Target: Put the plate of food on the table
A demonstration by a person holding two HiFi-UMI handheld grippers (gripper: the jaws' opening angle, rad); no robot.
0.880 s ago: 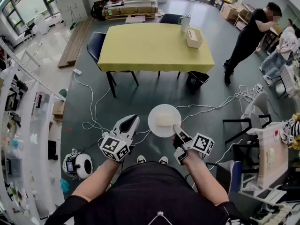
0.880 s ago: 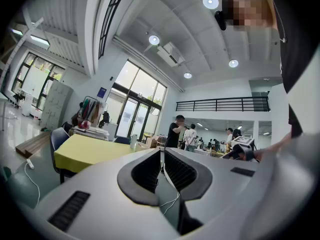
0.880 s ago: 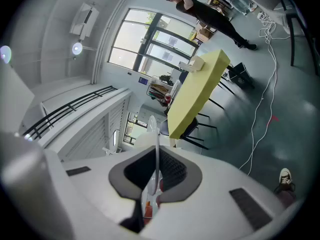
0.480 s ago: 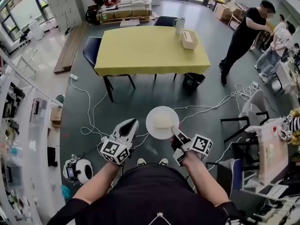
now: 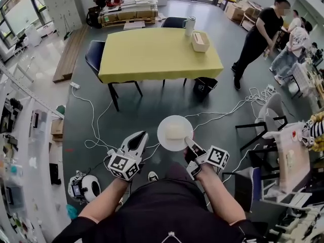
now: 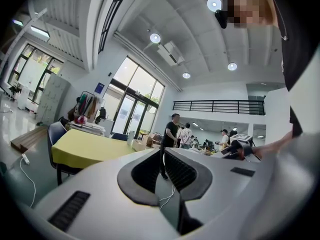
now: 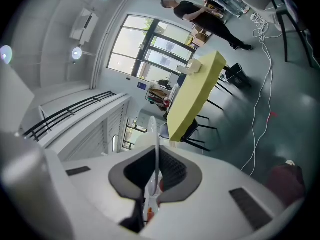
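In the head view, the right gripper (image 5: 189, 142) is clamping its jaws on the near rim of the plate (image 5: 175, 132), which is reaching flat away from the person over the dark floor (image 5: 152, 105). A pale block of food (image 5: 175, 131) is sitting in the middle, its longer side seemingly lying across the picture. The left gripper (image 5: 142, 134) is hovering just beside the plate, apart from it. The yellow tabletop (image 5: 152, 54) is standing well ahead, mostly bare, with a box (image 5: 200, 41) and a cup (image 5: 190, 25) near its far right corner; cables (image 5: 96, 120) are trailing across the floor between.

In the left gripper view, the left gripper (image 6: 163, 158) is showing its jaws only slightly apart, holding nothing.

In the right gripper view, the right gripper (image 7: 156, 159) is pinching the plate (image 7: 157, 134), seen edge-on as a thin white line.
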